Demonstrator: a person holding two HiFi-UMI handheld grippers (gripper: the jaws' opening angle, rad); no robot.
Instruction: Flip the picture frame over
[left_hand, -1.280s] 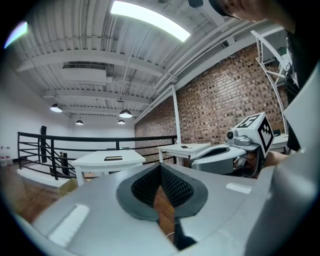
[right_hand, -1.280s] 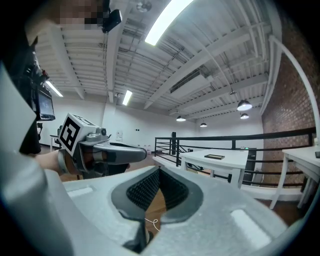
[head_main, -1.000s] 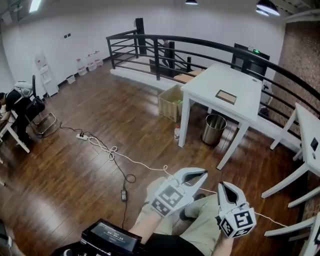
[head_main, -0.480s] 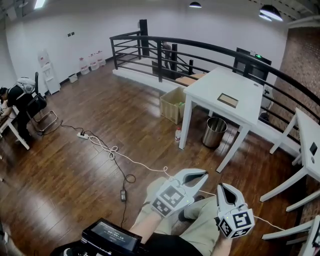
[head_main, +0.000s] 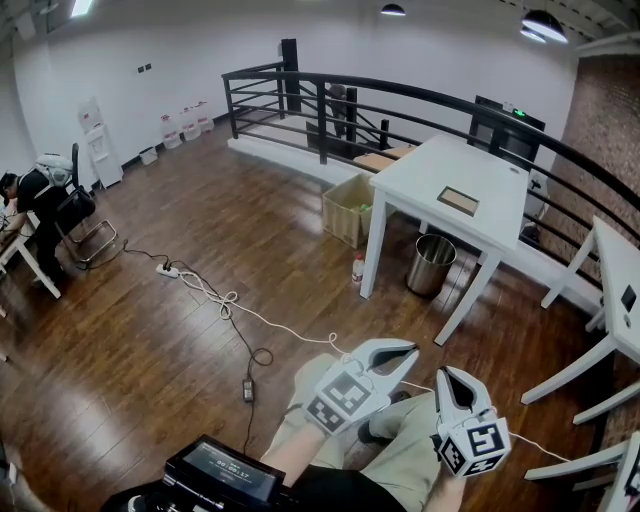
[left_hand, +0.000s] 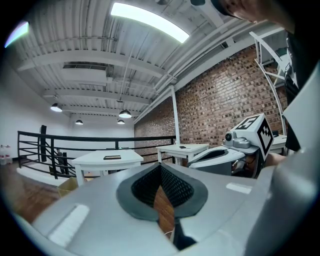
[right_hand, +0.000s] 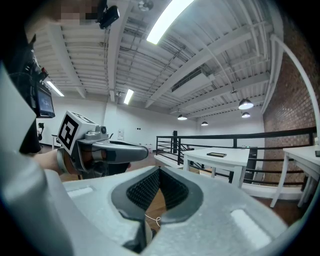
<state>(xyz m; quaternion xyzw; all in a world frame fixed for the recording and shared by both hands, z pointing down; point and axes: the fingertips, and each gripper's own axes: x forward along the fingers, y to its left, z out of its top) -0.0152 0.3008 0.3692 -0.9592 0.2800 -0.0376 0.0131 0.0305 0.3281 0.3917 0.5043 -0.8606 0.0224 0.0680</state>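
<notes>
Both pairs of jaws are sitting pressed together with nothing between them, the left gripper (left_hand: 160, 167) and right gripper (right_hand: 159, 171) hovering side by side above the person's legs; the picture frame (head_main: 458, 200) is lying flat on the white table (head_main: 425, 160), well apart from both; a white cable (head_main: 225, 305) is trailing over the wooden floor between; a metal bin (head_main: 430, 262) is standing under the table, a cardboard box (head_main: 345, 205) beside it; the frame's face is showing too small to make out.
</notes>
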